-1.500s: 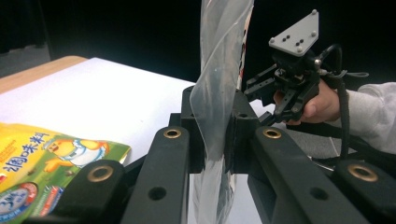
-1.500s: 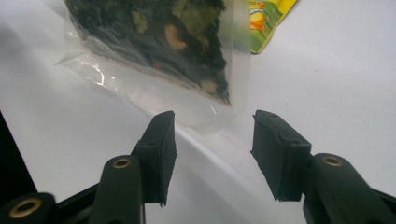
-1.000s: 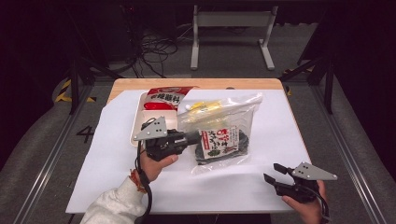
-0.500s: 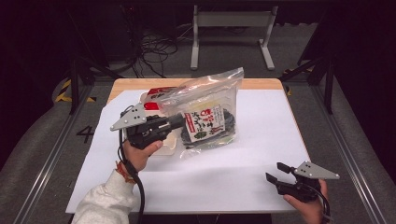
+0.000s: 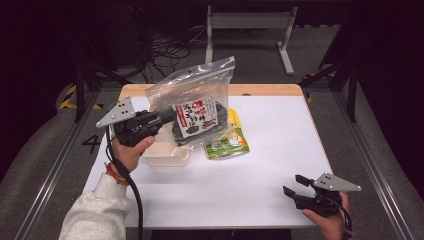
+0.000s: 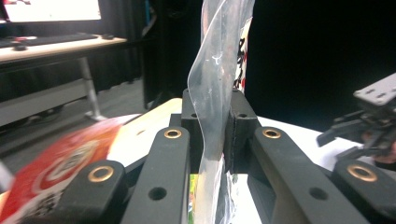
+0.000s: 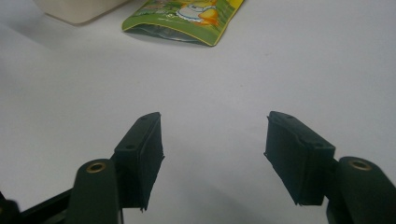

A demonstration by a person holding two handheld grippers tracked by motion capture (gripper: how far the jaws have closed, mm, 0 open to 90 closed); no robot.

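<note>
Clear plastic bag [image 5: 192, 100]: pinched at one edge by the left hand-held gripper [image 5: 167, 116], jaws nearly closed on the film; held above the surface [image 5: 280, 150], higher and further left than a second ago. Dark labelled packet [image 5: 196, 119] inside; print illegible. Clear tub [image 5: 167, 156] partly hidden beneath. Red packet [image 6: 51, 163] blurred in the left gripper view. Yellow-green pouch [image 5: 227, 142] now uncovered. Right hand-held gripper [image 5: 292, 186]: jaws apart, just been opening, nothing between, unmoved near the front edge.
</note>
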